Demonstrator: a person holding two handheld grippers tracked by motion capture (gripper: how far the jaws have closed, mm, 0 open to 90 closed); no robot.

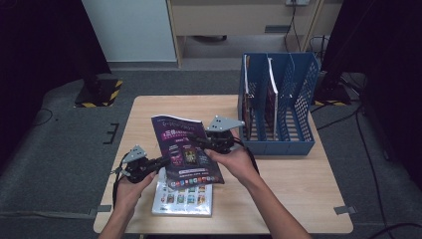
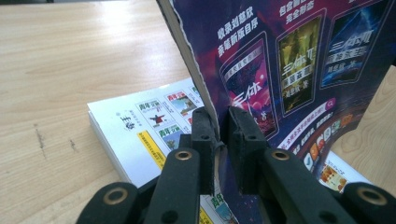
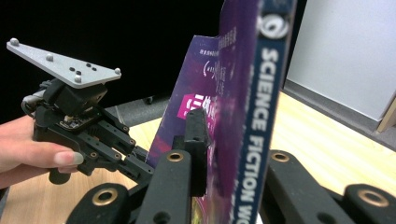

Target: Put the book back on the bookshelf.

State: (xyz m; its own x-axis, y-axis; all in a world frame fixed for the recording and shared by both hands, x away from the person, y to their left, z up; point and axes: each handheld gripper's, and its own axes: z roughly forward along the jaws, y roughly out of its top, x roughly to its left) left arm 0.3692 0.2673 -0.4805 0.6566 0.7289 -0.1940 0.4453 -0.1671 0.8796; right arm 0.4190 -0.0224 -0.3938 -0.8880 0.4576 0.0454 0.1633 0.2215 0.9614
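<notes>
Fingers of both grippers clamped on purple magazine [image 1: 186, 149] above pale wooden table [image 1: 298, 184], grey carpet [image 1: 64, 149] around.

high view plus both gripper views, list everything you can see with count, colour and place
purple magazine: 1, purple cover, held up over the table between both grippers
white magazine: 1, white with small pictures, flat on the table's near edge under the purple one
file rack: 1, blue, far right of the table, two magazines standing in its left slots
table: 1, light wood, centre
cabinet: 1, beige, behind the table
left gripper: 1, black, shut on the purple magazine's lower left edge
right gripper: 1, black, shut on its spine side
hands: 2, one behind each gripper
</notes>
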